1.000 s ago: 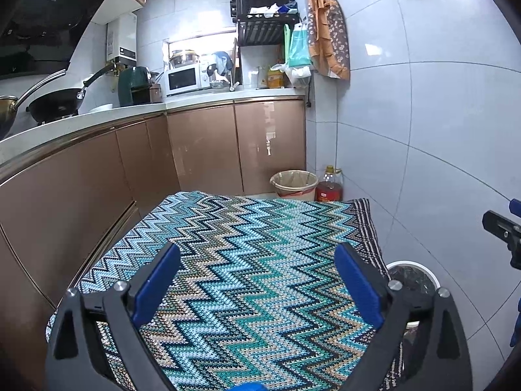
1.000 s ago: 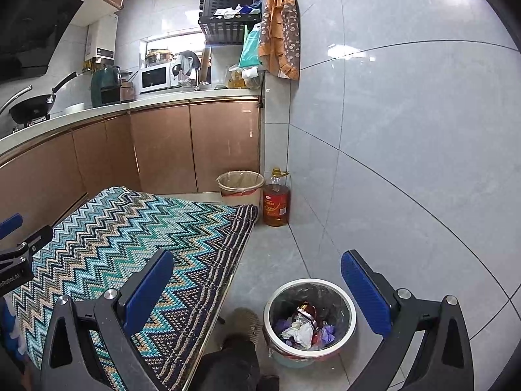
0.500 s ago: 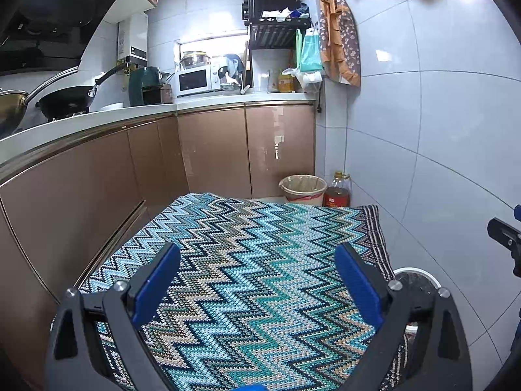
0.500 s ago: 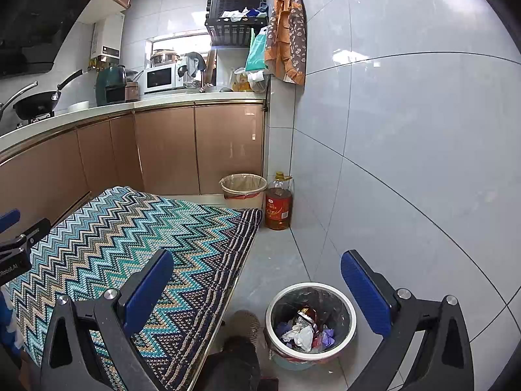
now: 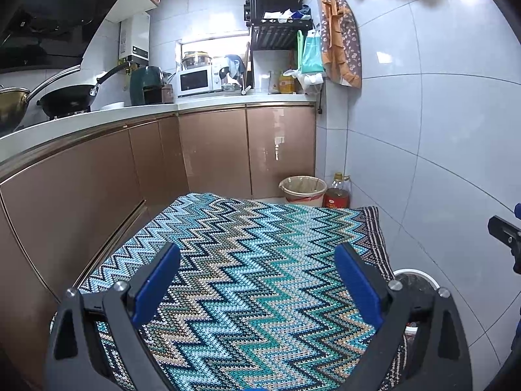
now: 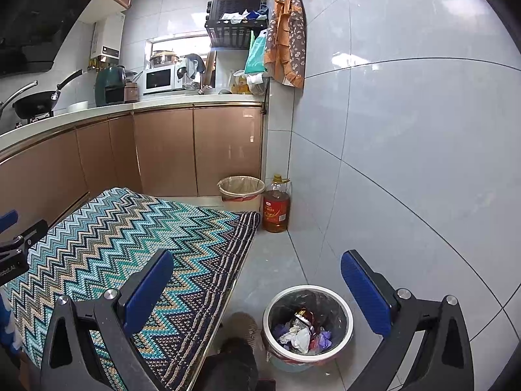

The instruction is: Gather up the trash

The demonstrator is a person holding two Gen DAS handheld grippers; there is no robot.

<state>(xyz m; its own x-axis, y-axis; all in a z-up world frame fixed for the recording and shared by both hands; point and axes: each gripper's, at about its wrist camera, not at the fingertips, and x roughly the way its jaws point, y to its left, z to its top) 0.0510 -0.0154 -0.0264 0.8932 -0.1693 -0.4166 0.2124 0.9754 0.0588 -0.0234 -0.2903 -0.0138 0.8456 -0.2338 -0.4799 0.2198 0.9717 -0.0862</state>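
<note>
- Left wrist view: The left hand-held gripper hangs with its blue-padded jaws wide apart and nothing between them, over a zigzag cloth that fills the lower centre of the frame. The cloth is a coarse knit in teal, blue and beige, laid flat over a worktop whose surface it hides.
- Only the white rim of the bin shows at lower right, behind the right finger; its contents are hidden here. A second pail with a thin liner and an oil bottle stand at centre right against the glossy brown cabinets.
- Right wrist view: The right hand-held gripper is likewise spread and empty, above grey floor tiles. The bin sits at lower centre, round, white-rimmed, with a dark liner, just beside the cloth's fringed edge.
- Inside lies the trash: crumpled white paper, purple scraps and a shiny red wrapper. It looks light, soft and crushable; the foil is likely slippery.
- The likeliest hold is the liner's edge at the rim, pinched firmly, since thin film may tear or slide; a loose scrap would take a gentle pinch at a raised fold.
- No stray litter is visible on the cloth or floor.
</note>
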